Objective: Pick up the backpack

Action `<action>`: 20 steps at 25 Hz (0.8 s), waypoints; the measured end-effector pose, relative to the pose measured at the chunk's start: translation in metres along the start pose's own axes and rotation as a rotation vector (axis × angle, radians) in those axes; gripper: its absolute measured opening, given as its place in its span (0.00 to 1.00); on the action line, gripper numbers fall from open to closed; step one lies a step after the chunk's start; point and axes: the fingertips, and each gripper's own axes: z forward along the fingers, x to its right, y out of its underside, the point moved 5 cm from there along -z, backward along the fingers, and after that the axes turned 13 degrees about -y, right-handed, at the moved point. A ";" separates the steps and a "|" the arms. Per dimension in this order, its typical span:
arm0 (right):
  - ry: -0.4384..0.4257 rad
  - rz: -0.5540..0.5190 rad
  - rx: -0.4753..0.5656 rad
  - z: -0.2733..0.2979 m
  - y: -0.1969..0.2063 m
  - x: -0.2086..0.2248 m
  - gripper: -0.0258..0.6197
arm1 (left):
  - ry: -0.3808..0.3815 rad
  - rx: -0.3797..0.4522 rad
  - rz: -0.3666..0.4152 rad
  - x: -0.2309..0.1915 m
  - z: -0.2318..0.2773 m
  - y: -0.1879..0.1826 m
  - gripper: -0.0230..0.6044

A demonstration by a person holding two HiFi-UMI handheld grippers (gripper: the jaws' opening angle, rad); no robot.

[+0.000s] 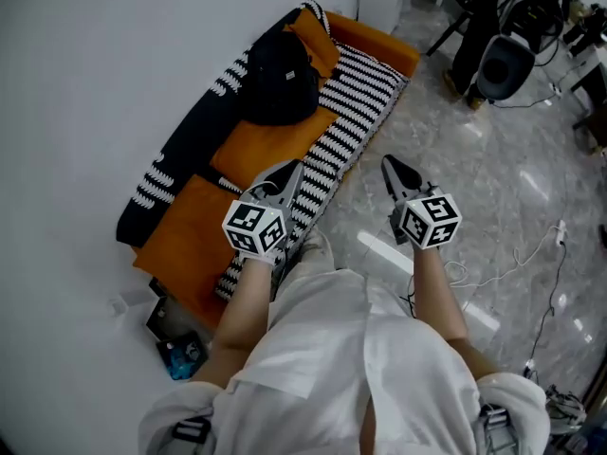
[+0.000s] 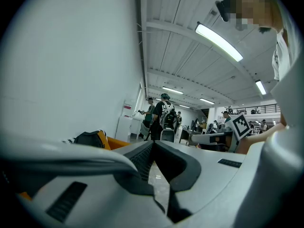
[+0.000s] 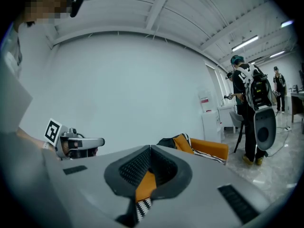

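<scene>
One black backpack (image 1: pixel 281 79), details indistinct

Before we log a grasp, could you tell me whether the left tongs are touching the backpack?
Apart. Head view shows orange cushion between the left tongs and the backpack.

Backpack (image 1: pixel 280 79), 12 o'clock in the head view: plain black. Sofa (image 1: pixel 266 145) under it: orange. Throw (image 1: pixel 356 102) on the sofa: black-and-white stripes, and a black band with white toothed marks on the wall side. Wall (image 1: pixel 95 64), 10 o'clock: plain off-white. Floor (image 1: pixel 493 178), 3 o'clock: glossy grey, marbled. Left gripper (image 1: pixel 292 169) and right gripper (image 1: pixel 389 164): grey bodies, black pads, white cubes with black square markers. Shirt (image 1: pixel 332 349), 6 o'clock: white.
</scene>
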 end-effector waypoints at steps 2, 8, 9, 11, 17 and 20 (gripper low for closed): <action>0.001 0.004 -0.010 0.006 0.002 0.004 0.07 | 0.007 -0.007 -0.007 -0.004 0.011 0.002 0.08; 0.016 0.009 -0.027 0.023 -0.007 0.032 0.07 | 0.048 -0.018 -0.015 -0.009 0.058 -0.005 0.08; 0.018 0.014 -0.024 0.027 -0.009 0.039 0.07 | 0.053 -0.020 -0.012 -0.011 0.067 -0.008 0.08; 0.017 0.025 -0.015 0.041 -0.013 0.052 0.07 | 0.056 -0.024 -0.009 -0.021 0.085 -0.014 0.08; -0.007 0.042 -0.012 0.103 -0.027 0.086 0.07 | 0.030 -0.035 -0.005 -0.071 0.132 -0.033 0.08; -0.030 0.046 -0.021 0.139 -0.036 0.099 0.07 | 0.017 -0.033 -0.006 -0.098 0.154 -0.044 0.08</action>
